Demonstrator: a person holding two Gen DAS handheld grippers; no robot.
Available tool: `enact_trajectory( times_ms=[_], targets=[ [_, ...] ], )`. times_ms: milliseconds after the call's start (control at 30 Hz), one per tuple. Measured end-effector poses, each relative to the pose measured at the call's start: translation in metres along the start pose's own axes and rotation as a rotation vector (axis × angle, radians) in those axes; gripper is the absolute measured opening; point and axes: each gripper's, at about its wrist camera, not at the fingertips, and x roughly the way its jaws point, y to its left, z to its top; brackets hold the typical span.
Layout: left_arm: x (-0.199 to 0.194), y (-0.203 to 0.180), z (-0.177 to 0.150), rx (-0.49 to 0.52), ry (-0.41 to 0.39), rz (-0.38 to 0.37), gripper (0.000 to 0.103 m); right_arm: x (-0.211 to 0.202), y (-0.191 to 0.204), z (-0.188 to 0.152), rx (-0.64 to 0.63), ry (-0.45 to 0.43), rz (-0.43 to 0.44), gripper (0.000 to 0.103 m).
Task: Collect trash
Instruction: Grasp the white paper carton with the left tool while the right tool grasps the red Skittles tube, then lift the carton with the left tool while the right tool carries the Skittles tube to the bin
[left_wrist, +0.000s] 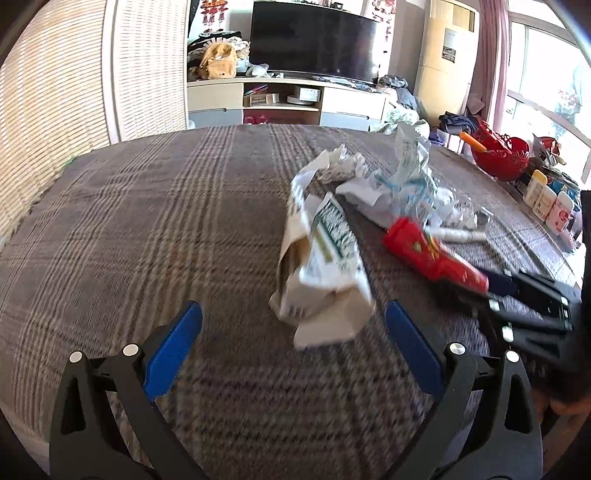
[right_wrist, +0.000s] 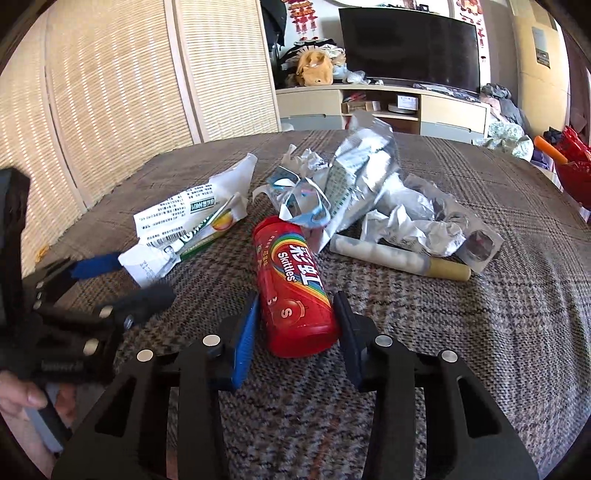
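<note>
While the right gripper (right_wrist: 295, 317) lies low over the checked tablecloth (right_wrist: 461, 332), its two fingers (right_wrist: 245, 334) bracket the base of a red candy bottle (right_wrist: 293, 284) lying on its side. The blue pad on one side and the dark pad on the other sit against the bottle's flanks, so the gripper is clamped on the bottle. The bottle rests on the cloth at the near edge of the trash heap.

The left gripper (left_wrist: 293, 317) stands wide apart and holds nothing; a crumpled white paper box (left_wrist: 321, 266) lies just ahead of its fingertips, not touched.

Behind the bottle lie a torn white and green carton (right_wrist: 188, 229), crumpled foil wrappers (right_wrist: 354, 173), wadded white paper (right_wrist: 417, 221), and a white tube with a tan end (right_wrist: 399, 260). None of these blocks the right gripper. A hand (right_wrist: 22, 391) shows at the left edge of the right wrist view, on the other tool.

The bottle label reads "Skittles", with Chinese characters and a rainbow band, plus a letter "S" near the base. The carton carries printed text and a barcode, too small to read.
</note>
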Motion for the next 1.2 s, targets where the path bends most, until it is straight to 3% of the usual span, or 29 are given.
enact_trajectory(
  times_ms=[133,200,333,400,433,567,833,1200],
  targets=[
    [0.009,-0.004,0.011,-0.001,0.001,0.003,0.094,-0.004,-0.004,-0.002,-0.006,0.003,0.007,0.041],
    [0.015,-0.005,0.016,0.005,0.011,-0.004,0.088,-0.005,-0.007,-0.003,-0.001,0.004,0.013,0.041],
    [0.026,-0.008,0.018,0.018,0.040,-0.019,0.071,-0.007,-0.013,-0.005,0.013,0.004,0.024,0.041],
    [0.025,-0.009,0.017,0.034,0.031,-0.021,0.058,-0.009,-0.013,-0.006,0.012,0.003,0.021,0.041],
    [0.024,-0.009,0.016,0.037,0.029,-0.021,0.045,-0.009,-0.011,-0.007,0.012,0.003,0.020,0.041],
    [0.015,-0.010,0.011,0.034,0.021,-0.014,0.038,-0.016,-0.011,-0.012,0.018,0.001,0.016,0.041],
    [-0.024,-0.022,-0.017,0.033,0.003,0.007,0.037,-0.041,-0.010,-0.033,0.038,-0.002,0.012,0.041],
    [-0.073,-0.041,-0.071,-0.002,-0.002,-0.028,0.036,-0.080,-0.008,-0.066,0.046,-0.013,-0.004,0.039]
  ],
)
